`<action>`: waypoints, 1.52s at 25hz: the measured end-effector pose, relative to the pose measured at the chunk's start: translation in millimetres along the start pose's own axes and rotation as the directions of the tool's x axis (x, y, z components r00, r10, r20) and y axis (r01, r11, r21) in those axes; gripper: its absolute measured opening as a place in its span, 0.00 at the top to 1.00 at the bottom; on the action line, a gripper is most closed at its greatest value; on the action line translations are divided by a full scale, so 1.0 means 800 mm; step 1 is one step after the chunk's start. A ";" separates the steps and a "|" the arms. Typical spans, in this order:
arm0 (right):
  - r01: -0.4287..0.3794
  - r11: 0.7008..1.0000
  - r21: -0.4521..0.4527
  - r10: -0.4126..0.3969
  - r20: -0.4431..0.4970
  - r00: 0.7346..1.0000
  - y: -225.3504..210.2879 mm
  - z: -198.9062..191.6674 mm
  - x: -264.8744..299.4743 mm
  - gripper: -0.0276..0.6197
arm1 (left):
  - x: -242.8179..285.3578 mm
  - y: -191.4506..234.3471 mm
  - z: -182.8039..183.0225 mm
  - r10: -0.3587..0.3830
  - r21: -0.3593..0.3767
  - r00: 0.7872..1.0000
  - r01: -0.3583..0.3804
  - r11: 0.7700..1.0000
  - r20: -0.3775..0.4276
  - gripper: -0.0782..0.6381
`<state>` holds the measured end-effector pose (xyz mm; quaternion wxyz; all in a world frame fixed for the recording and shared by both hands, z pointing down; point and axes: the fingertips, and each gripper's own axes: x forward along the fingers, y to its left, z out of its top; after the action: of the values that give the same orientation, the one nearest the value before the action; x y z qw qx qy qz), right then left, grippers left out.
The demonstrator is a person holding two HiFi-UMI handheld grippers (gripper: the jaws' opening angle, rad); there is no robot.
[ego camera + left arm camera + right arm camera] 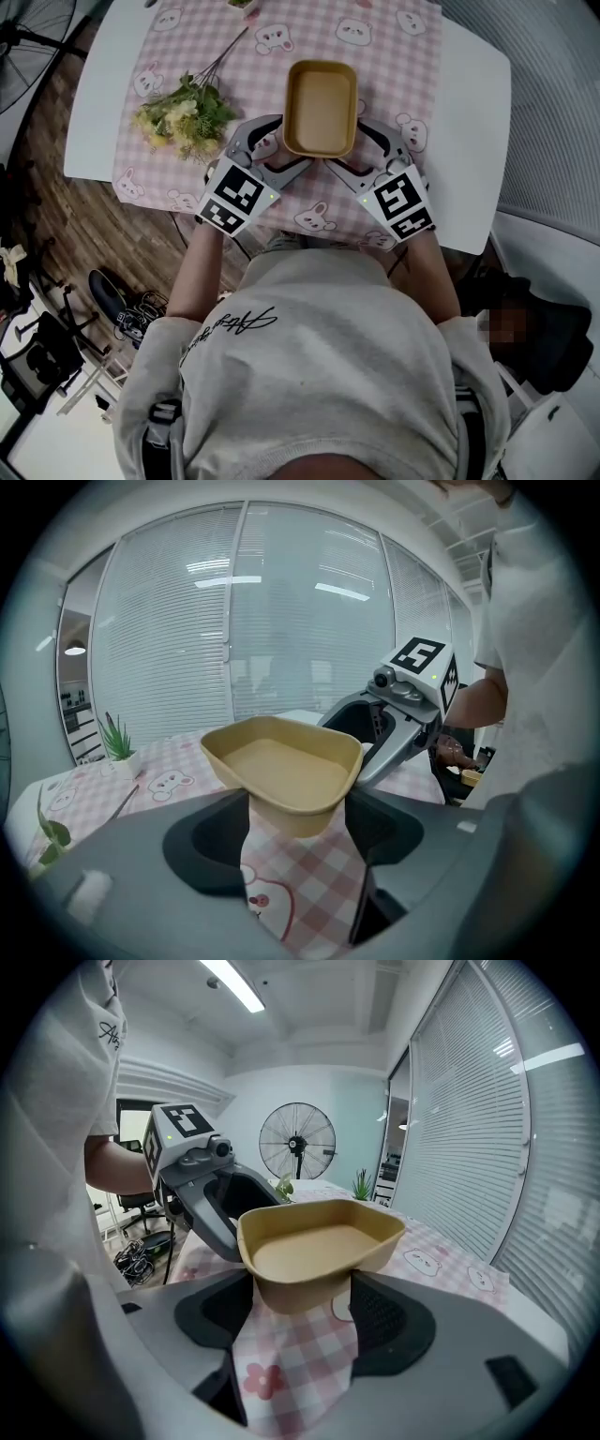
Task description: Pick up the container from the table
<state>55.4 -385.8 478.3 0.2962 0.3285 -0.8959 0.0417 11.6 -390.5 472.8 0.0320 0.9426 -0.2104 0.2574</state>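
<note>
Container (321,105) empty, mid table (473,112), looks just clear of checked cloth (281,56).
Left gripper (279,150) fingers (211,846) pinch near-left corner; right gripper (361,150) fingers (389,1321) pinch near-right corner.
Risks: far end unsupported, may droop; uneven hands could twist wall, grip slips.

A white table (473,141) fills the upper middle of the head view under a pink checked cloth (394,56) printed with bears, and a bunch of pale yellow flowers (183,112) lies on the cloth's left part, stems pointing to the upper right. Below left of the table is wood floor (103,225) with a dark shoe (108,289) on it. In the right gripper view a standing fan (297,1143) stands at centre and blinds (478,1129) fill the right, while in the left gripper view a small potted plant (117,742) stands on the cloth at the left edge.
</note>
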 end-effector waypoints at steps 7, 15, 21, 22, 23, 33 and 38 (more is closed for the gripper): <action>-0.001 1.000 -0.003 0.001 0.017 1.000 0.000 0.016 -0.011 0.45 | -0.012 -0.001 0.017 0.011 0.014 1.000 -0.012 1.000 0.006 0.45; 0.003 1.000 0.001 -0.003 0.040 0.999 -0.003 0.034 -0.024 0.45 | -0.024 -0.001 0.038 0.023 0.033 1.000 -0.023 0.999 0.018 0.45; 0.005 1.000 -0.001 -0.005 0.056 0.998 -0.006 0.050 -0.032 0.46 | -0.034 0.002 0.053 0.032 0.045 0.999 -0.033 0.998 0.029 0.45; 0.006 1.000 0.000 -0.006 0.059 0.998 -0.007 0.053 -0.033 0.46 | -0.035 0.004 0.056 0.035 0.048 0.999 -0.037 0.998 0.031 0.45; 0.006 1.000 0.002 -0.006 0.063 0.998 -0.008 0.056 -0.034 0.46 | -0.037 0.005 0.059 0.039 0.051 0.999 -0.041 0.998 0.033 0.45; -0.002 1.000 0.026 0.000 0.095 0.996 -0.010 0.068 -0.047 0.46 | -0.046 0.001 0.077 0.051 0.061 0.997 -0.054 0.997 0.054 0.46; 0.001 1.000 0.009 -0.002 0.098 0.995 -0.013 0.085 -0.056 0.46 | -0.055 0.004 0.092 0.059 0.062 0.996 -0.064 0.996 0.069 0.46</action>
<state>54.5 -386.8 396.6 0.2504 0.3322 -0.9089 0.0293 10.4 -389.3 387.0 -0.0132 0.9443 -0.2320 0.2329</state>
